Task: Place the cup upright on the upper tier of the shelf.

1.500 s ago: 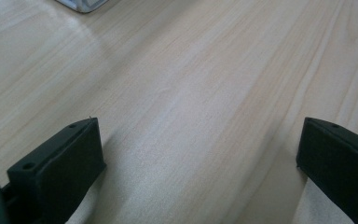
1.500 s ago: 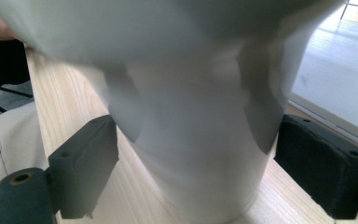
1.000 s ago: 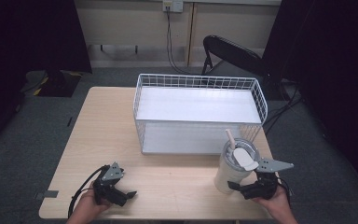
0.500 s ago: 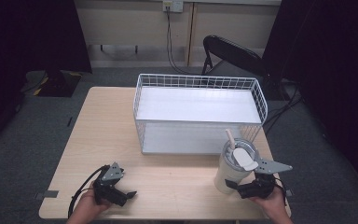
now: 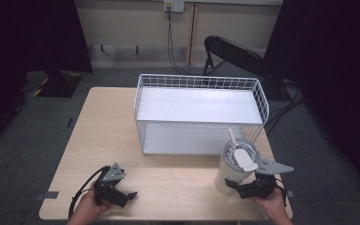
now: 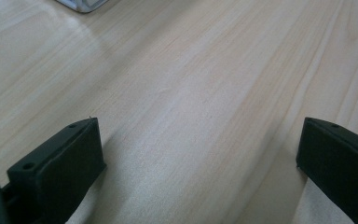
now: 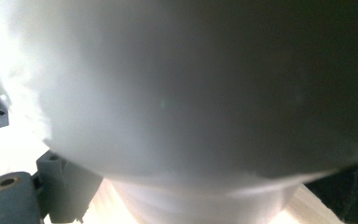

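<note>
Light wooden table, seen from above. A white wire basket sits past the table centre, toward 12 o'clock, with its long side across the table.

A white cup with a clear lid and a pale straw stands upright at about 4 o'clock, just in front of the basket's near right corner. Whether cup and basket touch cannot be told.

Right gripper: held in the person's right hand at the near right edge, pointing toward 9 o'clock at the foot of the cup. In the right gripper view the cup wall is very close and blurred, and a black jaw shows on either side of its base. The jaws sit around the cup; whether they press on it cannot be told.

Left gripper: held in the left hand at about 7 o'clock, near the front edge and well apart from the cup. In the left gripper view the jaws are spread wide, with bare table between them. A black cable loops away from it toward 9 o'clock.
</note>
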A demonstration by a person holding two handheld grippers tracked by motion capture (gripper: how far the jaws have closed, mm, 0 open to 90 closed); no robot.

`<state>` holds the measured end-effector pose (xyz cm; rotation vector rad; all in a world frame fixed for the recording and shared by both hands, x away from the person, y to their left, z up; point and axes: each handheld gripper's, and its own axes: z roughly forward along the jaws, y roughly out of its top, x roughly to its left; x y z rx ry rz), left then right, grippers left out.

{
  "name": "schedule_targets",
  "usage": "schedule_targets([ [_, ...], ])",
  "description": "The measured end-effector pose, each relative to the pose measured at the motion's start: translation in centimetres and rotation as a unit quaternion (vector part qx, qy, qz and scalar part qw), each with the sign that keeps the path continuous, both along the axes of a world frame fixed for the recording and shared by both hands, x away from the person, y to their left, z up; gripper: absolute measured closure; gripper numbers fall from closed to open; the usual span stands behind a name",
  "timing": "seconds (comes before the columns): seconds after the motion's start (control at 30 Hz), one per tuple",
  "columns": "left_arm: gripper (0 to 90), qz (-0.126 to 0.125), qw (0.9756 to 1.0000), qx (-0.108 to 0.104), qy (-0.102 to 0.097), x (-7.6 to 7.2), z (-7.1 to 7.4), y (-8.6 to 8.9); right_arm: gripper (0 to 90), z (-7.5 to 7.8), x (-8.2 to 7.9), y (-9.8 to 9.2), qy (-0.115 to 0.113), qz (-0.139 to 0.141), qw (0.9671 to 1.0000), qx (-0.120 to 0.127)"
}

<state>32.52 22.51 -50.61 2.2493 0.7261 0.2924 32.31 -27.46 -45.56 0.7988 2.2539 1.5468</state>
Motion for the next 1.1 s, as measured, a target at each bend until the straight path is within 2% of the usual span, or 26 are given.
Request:
schedule_targets([
  [0.4, 0.0, 0.000, 1.0000, 0.000, 0.000, 0.00, 0.00, 0.00, 8.2, 0.33, -0.16, 0.03, 0.002, -0.012, 0.9999, 0.011],
  [0.57, 0.0, 0.000, 1.0000, 0.000, 0.000, 0.00, 0.00, 0.00, 9.1, 0.47, -0.45, -0.08, -0.002, -0.027, 0.9995, 0.015],
  [1.1, 0.0, 0.000, 1.0000, 0.000, 0.000, 0.00, 0.00, 0.00, 9.9, 0.74, -0.74, -0.09, -0.009, -0.025, 0.9996, 0.009],
])
